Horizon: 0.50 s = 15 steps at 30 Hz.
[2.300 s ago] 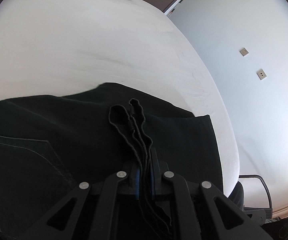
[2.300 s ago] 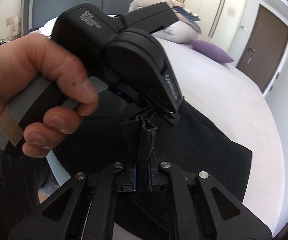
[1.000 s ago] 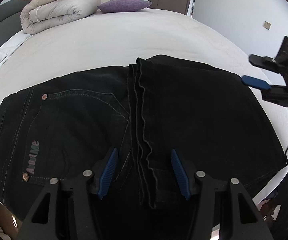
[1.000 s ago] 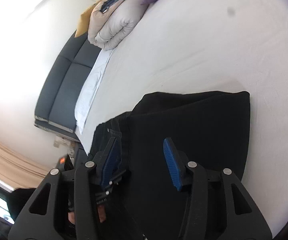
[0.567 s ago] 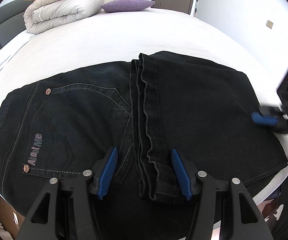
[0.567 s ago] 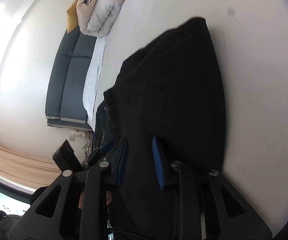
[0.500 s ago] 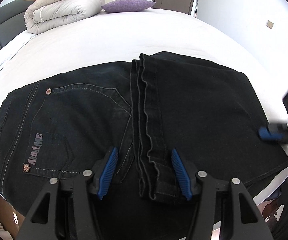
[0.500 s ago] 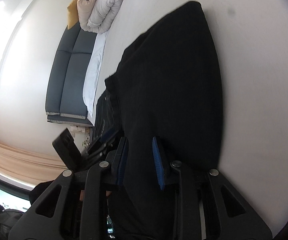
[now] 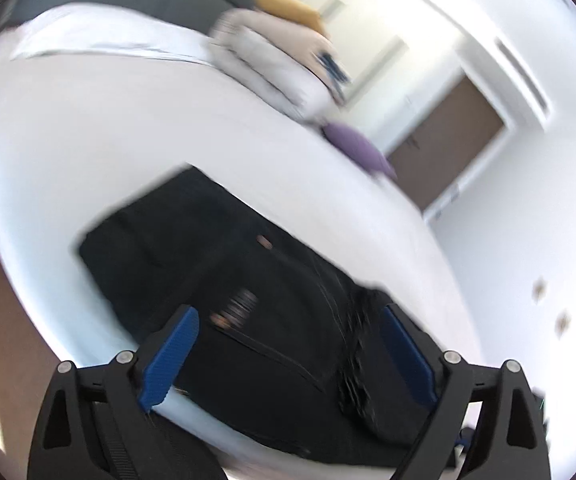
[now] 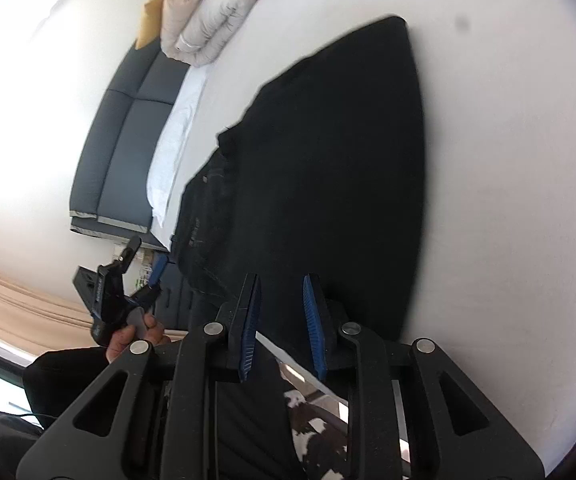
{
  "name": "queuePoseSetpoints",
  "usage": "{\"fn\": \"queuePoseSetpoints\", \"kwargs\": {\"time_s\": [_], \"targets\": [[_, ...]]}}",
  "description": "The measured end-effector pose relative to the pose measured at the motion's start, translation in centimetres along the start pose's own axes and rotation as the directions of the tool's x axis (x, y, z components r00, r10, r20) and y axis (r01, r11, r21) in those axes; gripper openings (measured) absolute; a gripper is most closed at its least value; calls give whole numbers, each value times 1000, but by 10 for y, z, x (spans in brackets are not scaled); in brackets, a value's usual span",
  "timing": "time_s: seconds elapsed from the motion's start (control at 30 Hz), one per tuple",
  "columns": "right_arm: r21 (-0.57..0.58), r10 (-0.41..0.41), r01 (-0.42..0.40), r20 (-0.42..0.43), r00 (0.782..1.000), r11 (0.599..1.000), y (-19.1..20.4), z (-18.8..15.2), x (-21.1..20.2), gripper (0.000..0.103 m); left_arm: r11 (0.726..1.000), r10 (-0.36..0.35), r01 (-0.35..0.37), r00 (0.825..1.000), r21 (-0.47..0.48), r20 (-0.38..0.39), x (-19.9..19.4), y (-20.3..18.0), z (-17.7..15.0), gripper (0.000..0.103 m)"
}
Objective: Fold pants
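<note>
Black pants (image 9: 248,280) lie folded flat on the white bed (image 9: 88,140), the legs laid over the seat. My left gripper (image 9: 288,320) is open wide and empty, just above the pants' near edge; the view is blurred. In the right wrist view the pants (image 10: 328,160) spread across the bed (image 10: 508,200). My right gripper (image 10: 282,292) is open with a narrow gap, at the pants' near edge by the bed edge, holding nothing. The left gripper also shows in the right wrist view (image 10: 144,260), held in a hand off the bed.
A rolled beige duvet (image 9: 272,60) and a purple pillow (image 9: 356,148) lie at the far side of the bed. A dark grey headboard (image 10: 124,128) stands behind. A brown door (image 9: 448,140) is in the far wall. The floor (image 10: 320,432) lies below the bed edge.
My left gripper has swung left and tilted, now facing the waist end of the pants. My right gripper has stayed at the pants' edge with its jaws slightly wider.
</note>
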State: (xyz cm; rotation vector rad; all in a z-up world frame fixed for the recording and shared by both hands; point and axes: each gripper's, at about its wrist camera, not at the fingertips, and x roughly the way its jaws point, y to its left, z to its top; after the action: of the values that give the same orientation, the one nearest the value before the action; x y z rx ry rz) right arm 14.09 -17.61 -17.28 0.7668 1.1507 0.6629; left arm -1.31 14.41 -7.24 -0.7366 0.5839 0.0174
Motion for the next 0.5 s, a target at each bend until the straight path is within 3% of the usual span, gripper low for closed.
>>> {"fn": "queuePoseSetpoints", "kwargs": {"time_s": [0.1,0.17,0.3,0.5], "targets": [[-12,92,-92,44,995,996,18,9,-3,28,980,7,6,998,-199,62,-14,49,10,93],[-29,101,-99,49,994,995,28,15,0,28,957,-2,18,998,-291,57,-10,76,8,93],[-28,109,-109,13,994,994,38,19,14,28,876,-91,103,995,-471,48,4,114,-2,90],[11,108,-108,-7,994,994,37,19,29,28,822,-159,164,986,-545,56,21,130,-5,87]]}}
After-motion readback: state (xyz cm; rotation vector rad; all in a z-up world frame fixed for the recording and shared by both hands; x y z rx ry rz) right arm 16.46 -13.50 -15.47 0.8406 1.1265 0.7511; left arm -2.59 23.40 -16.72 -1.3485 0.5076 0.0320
